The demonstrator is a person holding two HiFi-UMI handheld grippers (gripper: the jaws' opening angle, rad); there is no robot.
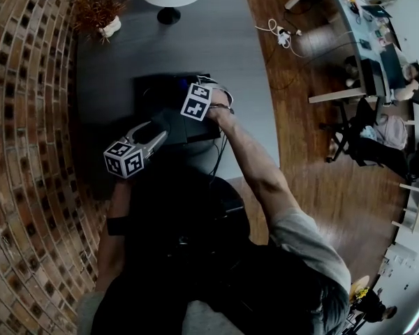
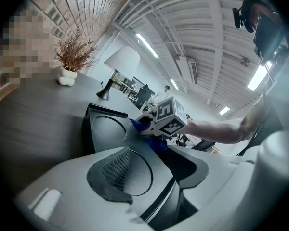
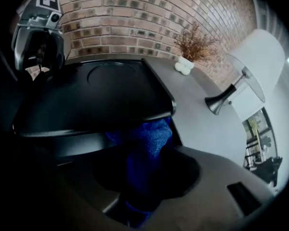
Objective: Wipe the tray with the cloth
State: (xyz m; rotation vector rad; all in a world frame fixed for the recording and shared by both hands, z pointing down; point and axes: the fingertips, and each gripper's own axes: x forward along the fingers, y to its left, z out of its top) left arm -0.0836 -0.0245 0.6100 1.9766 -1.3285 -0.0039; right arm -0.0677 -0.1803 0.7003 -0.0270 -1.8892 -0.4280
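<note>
Snugly, right hand-held gripper's [image 3: 144, 170] cloth [image 3: 148, 138] at tray [image 3: 86, 97]

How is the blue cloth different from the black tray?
The cloth is blue and scrunched up; the tray is black, flat and smooth. The cloth is small; the tray is much bigger. The right gripper pinches the cloth; the left gripper holds the tray by its edge. Both are held between a gripper's jaws.
</note>
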